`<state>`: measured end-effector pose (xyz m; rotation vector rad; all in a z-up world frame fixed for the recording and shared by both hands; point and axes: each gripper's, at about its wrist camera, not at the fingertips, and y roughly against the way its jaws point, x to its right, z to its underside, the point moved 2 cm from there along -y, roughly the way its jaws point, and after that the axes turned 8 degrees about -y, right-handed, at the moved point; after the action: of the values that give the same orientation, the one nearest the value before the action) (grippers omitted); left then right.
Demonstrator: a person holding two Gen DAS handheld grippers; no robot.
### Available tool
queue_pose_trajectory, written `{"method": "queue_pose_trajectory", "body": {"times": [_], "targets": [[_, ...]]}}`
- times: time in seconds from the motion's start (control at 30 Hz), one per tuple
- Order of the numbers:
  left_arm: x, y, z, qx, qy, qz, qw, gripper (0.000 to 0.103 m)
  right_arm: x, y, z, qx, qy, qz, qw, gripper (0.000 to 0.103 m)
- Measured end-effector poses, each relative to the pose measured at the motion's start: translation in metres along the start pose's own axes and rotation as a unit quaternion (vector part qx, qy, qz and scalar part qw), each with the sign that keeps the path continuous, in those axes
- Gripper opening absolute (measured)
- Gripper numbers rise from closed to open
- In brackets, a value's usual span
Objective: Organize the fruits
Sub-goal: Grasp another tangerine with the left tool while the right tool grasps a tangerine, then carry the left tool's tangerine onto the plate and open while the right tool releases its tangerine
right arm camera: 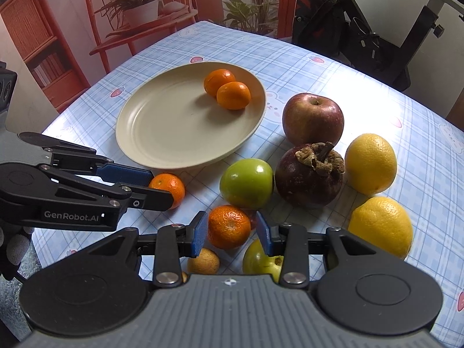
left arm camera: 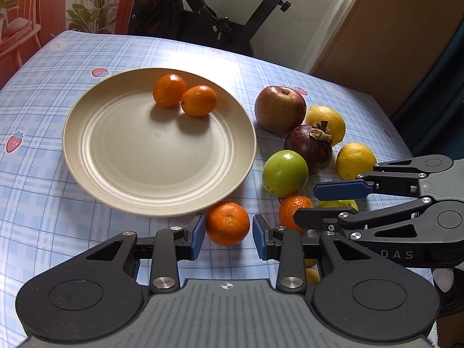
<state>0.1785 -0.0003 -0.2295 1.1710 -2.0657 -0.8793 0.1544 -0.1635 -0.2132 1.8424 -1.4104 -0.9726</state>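
A beige plate holds two tangerines at its far side. Just in front of the plate's near rim lies a third tangerine, and my left gripper is shut on it, blue pads against both its sides. To the right, a fourth tangerine sits low among the loose fruit with my right gripper shut on it. In the left wrist view the right gripper reaches in from the right edge. Both held tangerines look close to the tablecloth.
Right of the plate lie a red apple, a mangosteen, a green fruit and two lemons. Another green fruit and a small brown fruit sit under the right gripper. An exercise bike stands behind the table.
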Motion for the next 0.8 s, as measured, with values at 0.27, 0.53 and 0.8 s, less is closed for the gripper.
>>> {"method": "queue_pose_trajectory", "body": {"times": [0.27, 0.53, 0.8], "targets": [[0.002, 0.0, 0.003, -0.001, -0.026, -0.009, 0.9996, 0.035, -0.004, -0.005, -0.003, -0.011, 0.022, 0.002, 1.0, 0.04], [-0.004, 0.019, 0.013, 0.009, -0.023, -0.009, 0.9997, 0.035, -0.007, -0.015, -0.008, -0.038, 0.051, 0.005, 0.998, 0.04], [-0.014, 0.035, 0.013, 0.03, -0.02, -0.02, 0.9992, 0.035, -0.006, -0.018, -0.008, -0.043, 0.043, 0.001, 0.998, 0.04]]}}
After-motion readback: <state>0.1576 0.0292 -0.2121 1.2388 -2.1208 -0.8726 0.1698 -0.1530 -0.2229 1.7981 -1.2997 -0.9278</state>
